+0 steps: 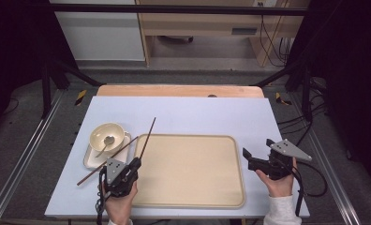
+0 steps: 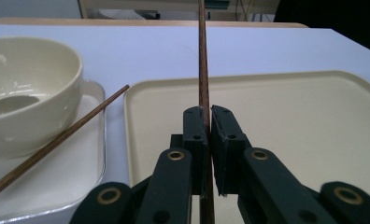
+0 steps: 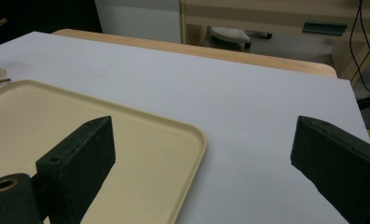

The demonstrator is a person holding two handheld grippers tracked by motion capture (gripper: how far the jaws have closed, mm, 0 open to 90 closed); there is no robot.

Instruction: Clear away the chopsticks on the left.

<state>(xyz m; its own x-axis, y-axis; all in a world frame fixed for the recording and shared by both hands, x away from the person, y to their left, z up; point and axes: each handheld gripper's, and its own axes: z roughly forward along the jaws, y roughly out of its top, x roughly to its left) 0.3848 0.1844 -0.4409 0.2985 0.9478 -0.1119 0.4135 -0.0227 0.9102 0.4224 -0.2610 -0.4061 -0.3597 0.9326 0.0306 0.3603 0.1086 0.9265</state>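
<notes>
My left gripper (image 1: 136, 163) (image 2: 209, 114) is shut on a dark wooden chopstick (image 1: 147, 131) (image 2: 203, 70), which points away over the left edge of a beige tray (image 1: 193, 192) (image 2: 314, 121). A second chopstick (image 1: 99, 168) (image 2: 57, 142) lies slanted across a small rectangular dish (image 1: 92, 161) (image 2: 87, 158). On that dish stands a cream bowl (image 1: 107, 134) (image 2: 29, 93) with a spoon (image 1: 106, 143) in it. My right gripper (image 1: 258, 152) (image 3: 202, 154) is open beside the tray's right edge (image 3: 192, 149), with nothing between its jaws.
A white sheet (image 1: 197, 112) (image 3: 230, 98) covers the wooden table (image 1: 179, 90). Black frame posts stand at both sides of the table. Cables hang at the right. A wooden desk (image 1: 207, 23) stands beyond the far edge.
</notes>
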